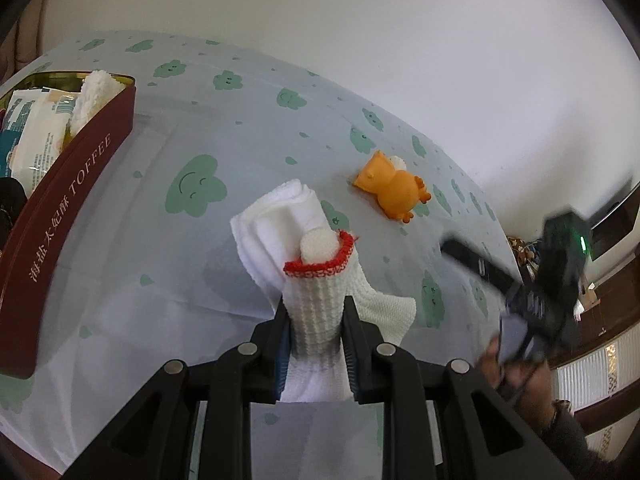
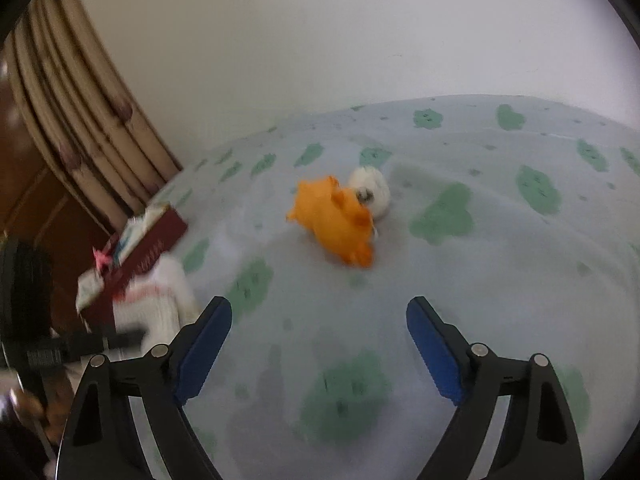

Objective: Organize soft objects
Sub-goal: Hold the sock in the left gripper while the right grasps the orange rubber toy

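Note:
My left gripper is shut on a white knitted sock with a red cuff, held above the table. A white pompom sits at the cuff, and a folded white cloth lies just beyond it. An orange soft toy animal lies on the cloth-covered table further right. In the right wrist view the orange toy lies ahead with a white fluffy ball behind it. My right gripper is open and empty, short of the toy. The sock shows blurred at the left.
A dark red toffee tin at the left holds tissue packs and a white cloth. The table has a pale blue cloth with green clouds. The right gripper and hand show blurred at right. A curtain hangs at left.

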A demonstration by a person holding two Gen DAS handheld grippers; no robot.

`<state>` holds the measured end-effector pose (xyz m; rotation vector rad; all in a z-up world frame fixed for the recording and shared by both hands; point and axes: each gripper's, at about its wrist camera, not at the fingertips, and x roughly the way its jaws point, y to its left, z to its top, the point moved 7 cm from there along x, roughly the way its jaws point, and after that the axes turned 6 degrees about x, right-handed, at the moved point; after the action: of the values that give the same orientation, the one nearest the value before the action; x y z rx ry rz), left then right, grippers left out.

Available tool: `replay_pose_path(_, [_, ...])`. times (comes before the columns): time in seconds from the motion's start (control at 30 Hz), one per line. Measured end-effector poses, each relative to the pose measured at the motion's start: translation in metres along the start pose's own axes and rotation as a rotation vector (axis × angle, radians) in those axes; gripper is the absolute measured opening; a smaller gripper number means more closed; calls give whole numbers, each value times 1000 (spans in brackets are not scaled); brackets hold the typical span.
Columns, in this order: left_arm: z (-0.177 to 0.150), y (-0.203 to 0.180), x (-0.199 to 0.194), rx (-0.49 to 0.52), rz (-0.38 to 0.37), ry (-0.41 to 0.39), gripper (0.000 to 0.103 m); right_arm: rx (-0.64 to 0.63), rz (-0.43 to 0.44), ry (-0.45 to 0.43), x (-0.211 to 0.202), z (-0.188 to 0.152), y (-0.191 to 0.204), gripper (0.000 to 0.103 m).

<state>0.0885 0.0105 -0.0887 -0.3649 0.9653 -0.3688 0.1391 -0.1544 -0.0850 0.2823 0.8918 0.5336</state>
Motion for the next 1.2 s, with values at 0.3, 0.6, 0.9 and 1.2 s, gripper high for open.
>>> replay_pose_path(0.3, [0,2,2,-18,-8,5,25,70,310,95,30,20,29,88])
replay_pose_path(0.6, [0,3,2,-27,-16,12,27,39,104,32,3,-3,3,87])
replay_pose_path(0.9, [-1,6,4,-42,-22,21,31,-41,8,48,23,14,9,78])
replay_pose_path(1.2, [-3,4,6,-19,-12,18,34,-27,12,115,59,21,16,65])
